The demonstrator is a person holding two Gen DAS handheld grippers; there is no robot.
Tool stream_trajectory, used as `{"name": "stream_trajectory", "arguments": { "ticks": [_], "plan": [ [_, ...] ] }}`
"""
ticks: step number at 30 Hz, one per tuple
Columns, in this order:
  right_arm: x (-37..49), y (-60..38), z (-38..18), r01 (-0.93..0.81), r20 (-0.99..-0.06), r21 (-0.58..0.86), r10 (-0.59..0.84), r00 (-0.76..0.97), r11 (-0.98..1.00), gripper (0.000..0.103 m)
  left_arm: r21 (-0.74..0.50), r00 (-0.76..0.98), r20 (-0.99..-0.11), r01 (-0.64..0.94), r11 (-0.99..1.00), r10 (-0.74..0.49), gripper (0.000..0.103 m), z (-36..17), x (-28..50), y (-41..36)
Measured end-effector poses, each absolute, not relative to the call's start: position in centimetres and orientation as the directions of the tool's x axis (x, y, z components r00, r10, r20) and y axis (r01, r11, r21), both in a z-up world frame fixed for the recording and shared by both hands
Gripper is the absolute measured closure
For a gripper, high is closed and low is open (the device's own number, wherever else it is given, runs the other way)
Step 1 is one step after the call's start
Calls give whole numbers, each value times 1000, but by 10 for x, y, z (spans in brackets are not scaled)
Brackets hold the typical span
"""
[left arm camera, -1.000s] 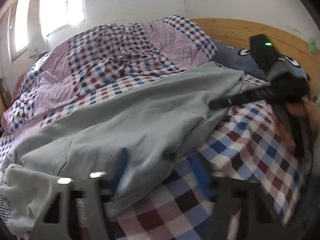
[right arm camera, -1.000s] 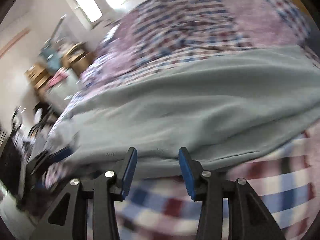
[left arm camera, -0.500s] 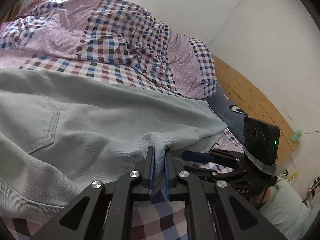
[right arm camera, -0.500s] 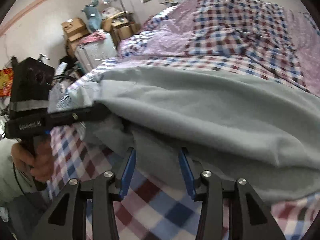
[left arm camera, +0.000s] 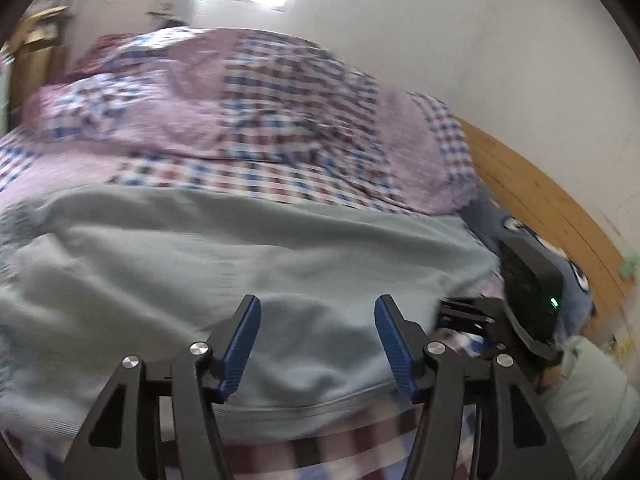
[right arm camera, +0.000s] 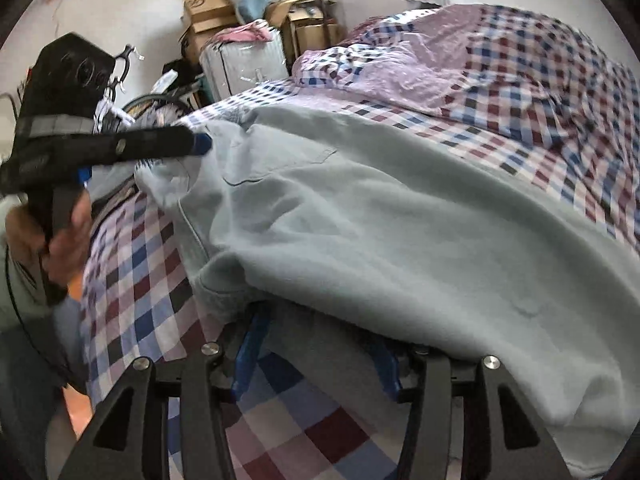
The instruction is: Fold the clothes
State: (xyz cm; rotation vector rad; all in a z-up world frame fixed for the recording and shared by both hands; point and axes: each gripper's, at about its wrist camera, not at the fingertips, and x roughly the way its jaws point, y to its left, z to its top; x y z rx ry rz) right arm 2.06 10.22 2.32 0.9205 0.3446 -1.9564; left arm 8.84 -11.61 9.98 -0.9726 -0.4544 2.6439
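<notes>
I am letting go of the pale blue trousers (left arm camera: 248,280) on the bed (right arm camera: 304,408), both my left gripper (left arm camera: 318,344) and right gripper (right arm camera: 320,354) opening their jaws with cloth between them but unpinched, and I am judging a fresh hem grip is needed next.

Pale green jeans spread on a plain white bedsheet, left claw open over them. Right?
Not the sheet: the bedsheet is checked in red, blue and white, as the right wrist view shows. The pale green jeans are spread on it, and the left claw is opening over them, gripping nothing.

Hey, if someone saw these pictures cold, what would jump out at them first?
A big pale green garment sprawls across the checked bedsheet, filling the middle of both views. Behind it lies a heaped plaid quilt. The left claw is opening just above the garment's near edge, pinching nothing.
</notes>
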Motion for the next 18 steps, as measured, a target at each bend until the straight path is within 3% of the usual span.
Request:
{"name": "stream_trajectory", "arguments": {
  "ticks": [6,8,9,10,12,15,18],
  "plan": [
    [13,91,10,810,-731,107,-598,-330,-577,52,-421,-753,-639,171,-891,158,40,81,109,-195],
    [16,91,9,807,-726,114,-603,-330,-579,69,-483,-741,-656,270,-833,140,40,69,119,-222],
    [20,93,10,804,-728,101,-594,-342,-586,83,-513,-732,-667,312,-800,143,41,61,122,-234],
    [24,95,12,802,-729,91,-588,-350,-590,90,-535,-721,-676,337,-775,153,45,54,122,-243],
    [36,104,20,810,-728,88,-593,-345,-579,95,-535,-700,-696,357,-766,160,54,46,119,-249],
    [61,126,38,834,-715,117,-628,-306,-540,98,-500,-673,-726,379,-779,138,70,39,114,-252],
    [76,140,33,831,-742,128,-608,-282,-541,100,-512,-674,-725,392,-764,140,76,35,112,-259]
  ]
}}
